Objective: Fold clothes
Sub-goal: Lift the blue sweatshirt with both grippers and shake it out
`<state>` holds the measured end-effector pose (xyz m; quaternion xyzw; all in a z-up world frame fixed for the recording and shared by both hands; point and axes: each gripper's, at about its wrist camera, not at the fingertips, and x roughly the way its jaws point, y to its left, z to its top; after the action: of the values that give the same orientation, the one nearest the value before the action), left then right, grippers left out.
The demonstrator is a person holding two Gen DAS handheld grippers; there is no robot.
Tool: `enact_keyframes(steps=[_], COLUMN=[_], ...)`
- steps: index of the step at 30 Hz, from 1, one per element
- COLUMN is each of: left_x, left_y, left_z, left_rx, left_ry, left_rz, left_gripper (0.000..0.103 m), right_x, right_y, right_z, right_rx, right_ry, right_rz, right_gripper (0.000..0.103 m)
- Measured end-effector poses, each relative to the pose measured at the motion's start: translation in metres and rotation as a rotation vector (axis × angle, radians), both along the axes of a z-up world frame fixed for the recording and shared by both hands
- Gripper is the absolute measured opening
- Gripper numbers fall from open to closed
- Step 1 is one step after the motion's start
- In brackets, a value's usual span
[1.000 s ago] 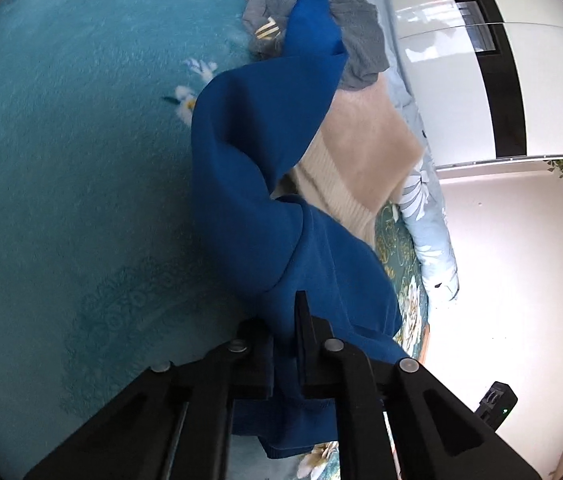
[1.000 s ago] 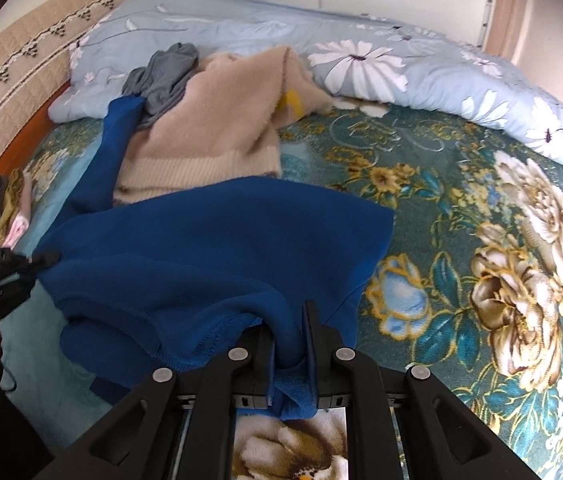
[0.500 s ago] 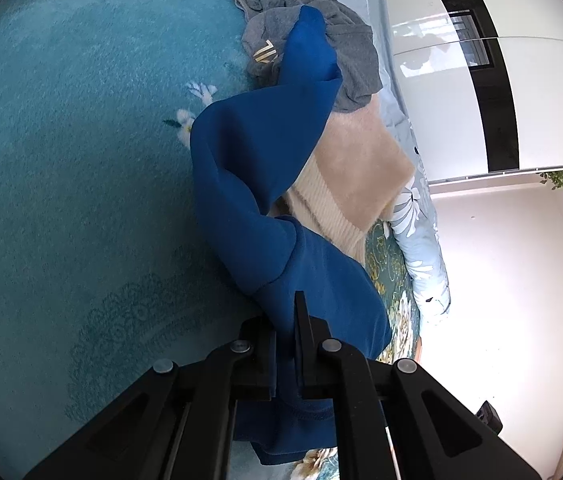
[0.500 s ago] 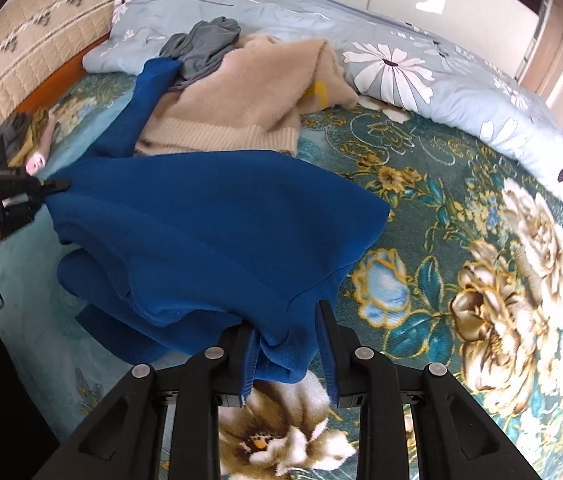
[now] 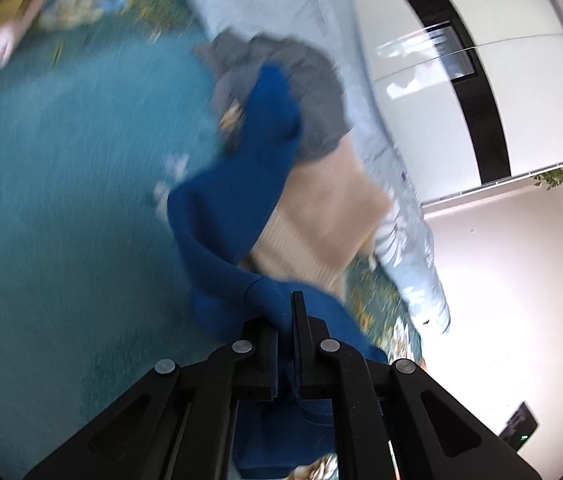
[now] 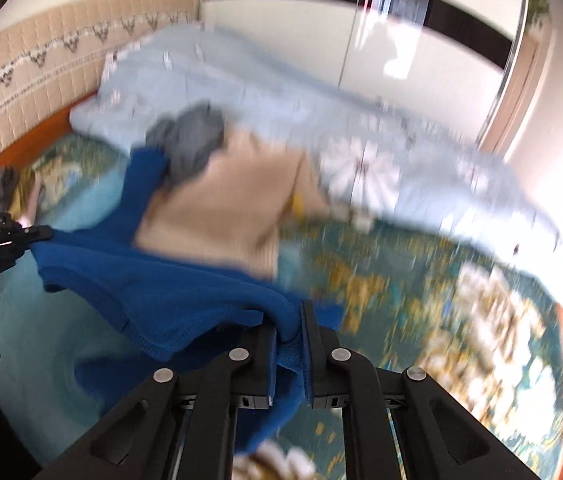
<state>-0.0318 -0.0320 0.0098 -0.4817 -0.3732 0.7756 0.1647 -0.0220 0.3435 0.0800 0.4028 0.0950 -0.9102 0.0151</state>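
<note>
Both my jaws are clamped on the blue sweater point(image 6: 153, 280), left gripper point(image 5: 284, 320) and right gripper point(image 6: 287, 330) lifting it off the bed point(image 6: 421, 292) (one sleeve trails over the beige sweater point(image 6: 217, 204)), so no fold is made yet

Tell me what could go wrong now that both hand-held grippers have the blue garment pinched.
1. The blue garment's far sleeve lies on the grey clothing; lifting may drag that pile along.
2. The beige sweater overlaps the blue cloth and could be pulled out of place.
3. The right hand-held gripper and left hand-held gripper each pinch only a bunched edge, which might slip.
</note>
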Motion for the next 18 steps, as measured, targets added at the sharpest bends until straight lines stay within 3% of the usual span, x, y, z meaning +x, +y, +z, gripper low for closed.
enact_keyframes(steps=[5,12,16,18], left_x=[-0.013,0.011,0.048,0.07], left_y=[-0.007,-0.034,-0.05,-0.058], left_z=[0.099,0.242,0.296,0.308], left_rx=[-0.065,-0.117,-0.172,-0.184], left_ry=[0.203,0.483,0.603,0.636], left_rz=[-0.016,0.018,0.032,0.043], left_gripper=[0.005,0.005,0.005,0.005], right_x=[-0.013,0.013,0.048,0.071], right_y=[-0.01,-0.035,-0.05,-0.06], right_z=[0.085,0.188,0.226,0.236], right_rx=[-0.057,-0.096,-0.107,-0.092], right_ry=[0.21,0.458,0.562,0.595], right_rz=[-0.019,0.033,0.069,0.095], right_gripper=[0.01,0.01,0.01,0.01])
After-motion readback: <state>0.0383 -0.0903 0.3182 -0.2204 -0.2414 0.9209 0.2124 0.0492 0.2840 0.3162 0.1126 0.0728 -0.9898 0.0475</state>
